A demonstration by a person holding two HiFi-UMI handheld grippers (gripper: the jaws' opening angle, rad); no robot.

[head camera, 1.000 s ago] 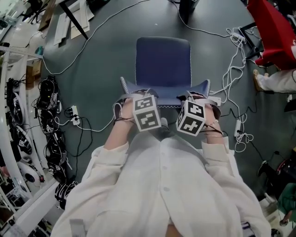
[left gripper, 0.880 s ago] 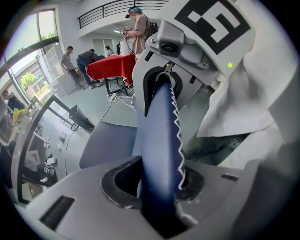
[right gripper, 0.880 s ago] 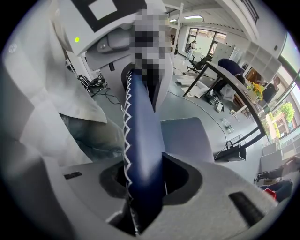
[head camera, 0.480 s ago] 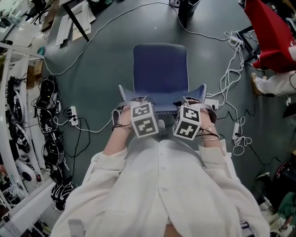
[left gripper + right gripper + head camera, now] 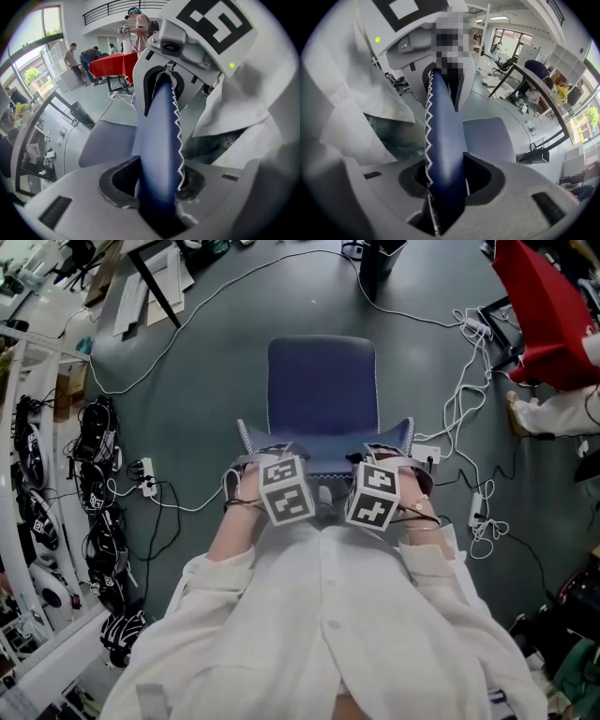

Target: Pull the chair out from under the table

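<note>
A blue chair (image 5: 322, 395) stands on the grey floor in front of me, its backrest (image 5: 323, 454) nearest to my body. My left gripper (image 5: 278, 460) points down and is shut on the backrest's top edge near its left end. The white-stitched blue edge (image 5: 157, 140) runs between its pads; its jaws have just eased slightly wider, still on the edge. My right gripper (image 5: 375, 463) is shut on the same edge (image 5: 443, 150) near the right end. Each gripper view shows the other gripper further along the backrest.
Cables (image 5: 469, 399) and a power strip (image 5: 147, 474) lie on the floor around the chair. A black table leg (image 5: 150, 282) stands at the upper left. A red-covered table (image 5: 548, 306) and someone's foot (image 5: 525, 413) are at the right. White shelving (image 5: 37, 521) lines the left.
The chair and both grippers have come a little toward my body. Both grips on the backrest stay in place.
</note>
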